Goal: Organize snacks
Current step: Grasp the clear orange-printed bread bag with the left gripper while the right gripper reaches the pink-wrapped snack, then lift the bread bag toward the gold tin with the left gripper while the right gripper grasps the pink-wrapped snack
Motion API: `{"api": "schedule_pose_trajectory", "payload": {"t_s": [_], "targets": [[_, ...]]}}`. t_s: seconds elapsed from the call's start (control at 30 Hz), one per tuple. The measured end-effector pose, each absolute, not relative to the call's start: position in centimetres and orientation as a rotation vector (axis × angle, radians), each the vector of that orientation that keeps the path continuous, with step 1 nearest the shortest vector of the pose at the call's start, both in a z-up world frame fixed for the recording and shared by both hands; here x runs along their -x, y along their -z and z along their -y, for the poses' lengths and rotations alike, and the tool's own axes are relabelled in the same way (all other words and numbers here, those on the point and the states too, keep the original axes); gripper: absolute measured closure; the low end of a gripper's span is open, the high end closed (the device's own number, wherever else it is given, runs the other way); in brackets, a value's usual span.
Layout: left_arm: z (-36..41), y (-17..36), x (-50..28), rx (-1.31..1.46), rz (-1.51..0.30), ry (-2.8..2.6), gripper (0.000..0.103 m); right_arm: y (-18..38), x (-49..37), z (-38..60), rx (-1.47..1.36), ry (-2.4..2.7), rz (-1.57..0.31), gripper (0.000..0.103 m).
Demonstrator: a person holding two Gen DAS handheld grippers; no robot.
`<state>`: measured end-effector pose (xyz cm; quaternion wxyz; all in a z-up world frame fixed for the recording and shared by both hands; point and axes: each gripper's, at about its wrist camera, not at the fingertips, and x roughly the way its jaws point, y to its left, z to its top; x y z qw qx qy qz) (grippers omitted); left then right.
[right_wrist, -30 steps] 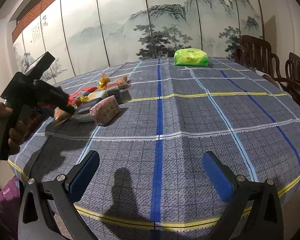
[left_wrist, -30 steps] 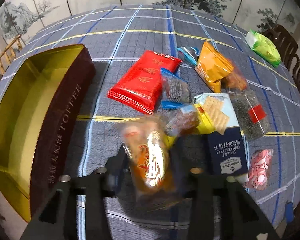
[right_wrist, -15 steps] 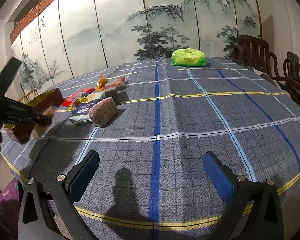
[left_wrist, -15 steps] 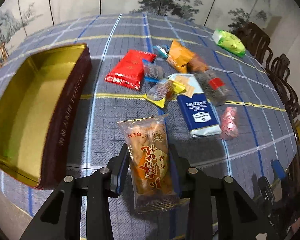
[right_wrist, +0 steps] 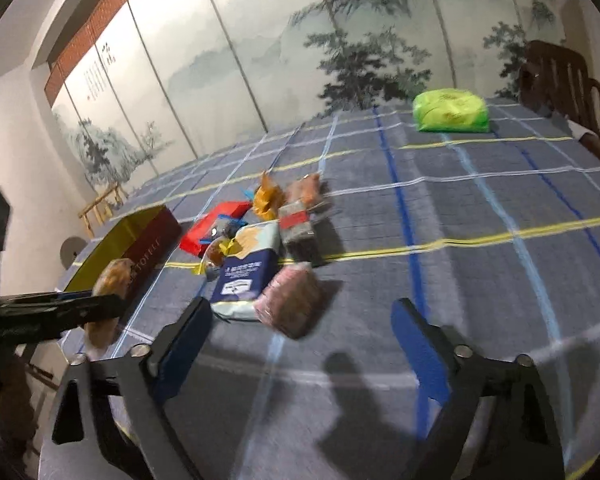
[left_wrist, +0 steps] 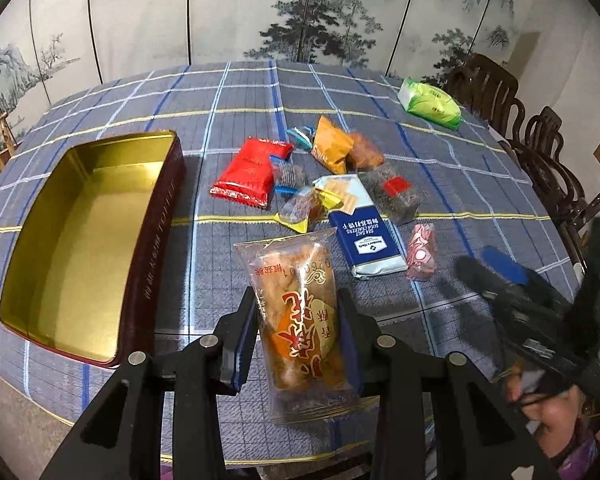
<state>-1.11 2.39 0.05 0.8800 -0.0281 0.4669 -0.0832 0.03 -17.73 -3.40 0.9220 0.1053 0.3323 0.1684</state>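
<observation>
Though crinkly, clear oblong pastry packet (left_wrist: 300, 316)

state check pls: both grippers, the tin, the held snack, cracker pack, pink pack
left gripper: shut on the clear pastry packet, off the table
clear pastry packet: sealed, held upright between the pads
right gripper: open, nothing between the pads, jaws just been closing
toffee tin: lid off, empty
blue cracker pack: sealed, lying flat
pink packet: on the cloth, untouched
</observation>
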Motion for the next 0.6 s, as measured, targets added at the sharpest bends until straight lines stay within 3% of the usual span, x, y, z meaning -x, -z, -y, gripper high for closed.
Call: {"api": "schedule_pose_trajectory", "payload": {"t_s": [0.27, 0.33, 0.37, 0.47, 0.57, 0.6], "targets": [[-2.9, -0.9, 1.4, 0.050, -0.951, 0.178, 0.069, 5.5, -3.4, 15.0, -0.193, -0.310, -0.745, 0.020], [-2.8, -0.9, 1.5, 0.055, -0.952, 0.176, 0.069, 6.0, -4.0, 15.0, -0.197, -0.309, -0.777, 0.033], [-2.8, -0.9, 1.5, 0.054, -0.951, 0.174, 0.069, 6.5, -4.4, 15.0, -0.202, -0.312, -0.806, 0.050], [-3.0, -0.9, 1.4, 0.058, -0.957, 0.180, 0.069, 6.6, -4.4, 14.6, -0.153, -0.304, -0.815, 0.064], [-3.4, -1.1, 1.4, 0.060, -0.956, 0.183, 0.069, 6.5, -4.3, 15.2, -0.155, -0.317, -0.827, 0.070], [-3.6, -1.3, 1.4, 0.063, -0.954, 0.182, 0.069, 6.4, -4.3, 15.4, -0.155, -0.319, -0.825, 0.077]]}}
